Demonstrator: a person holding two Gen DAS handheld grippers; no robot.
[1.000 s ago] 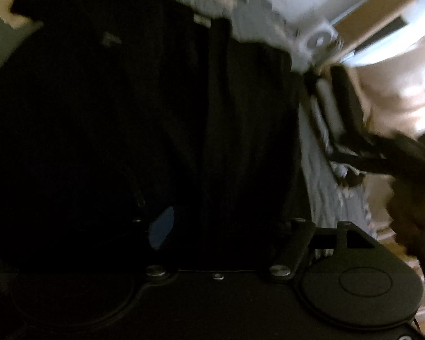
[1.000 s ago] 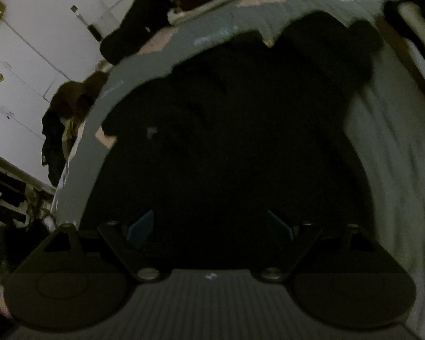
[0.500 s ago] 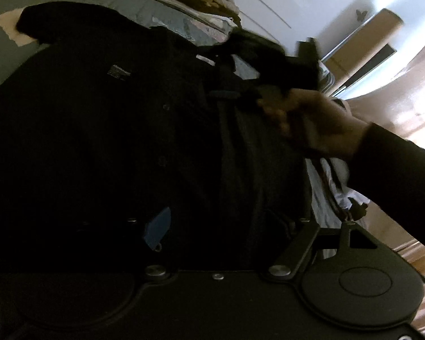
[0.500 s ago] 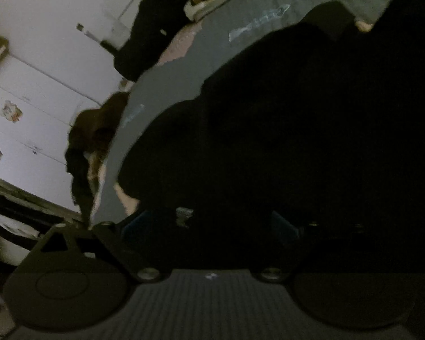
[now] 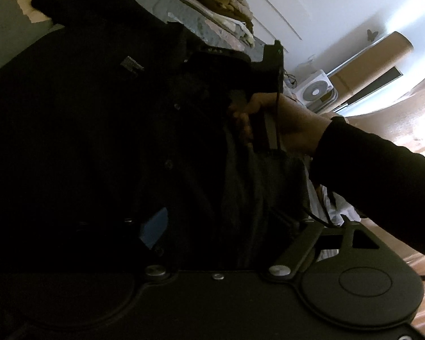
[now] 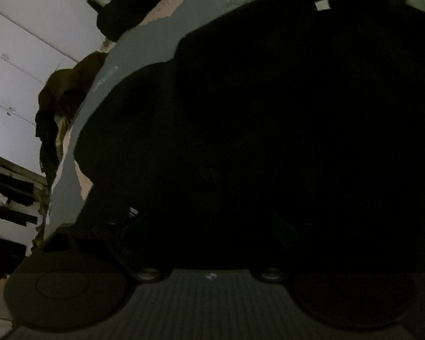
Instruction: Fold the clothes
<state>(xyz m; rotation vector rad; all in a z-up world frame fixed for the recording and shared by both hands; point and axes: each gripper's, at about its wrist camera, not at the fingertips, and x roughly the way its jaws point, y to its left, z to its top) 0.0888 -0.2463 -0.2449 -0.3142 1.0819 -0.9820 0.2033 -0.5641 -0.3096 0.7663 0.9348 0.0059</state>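
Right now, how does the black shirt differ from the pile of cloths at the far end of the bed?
The black shirt is dark, the pile of cloths beige and cream. The shirt lies spread out, unfolded; the pile is folded and stacked. The shirt covers far more bed than the pile. Both rest on the grey bedcover.

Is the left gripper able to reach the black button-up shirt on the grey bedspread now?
Probably yes: the left gripper is open right above the black button-up shirt, with nothing between.
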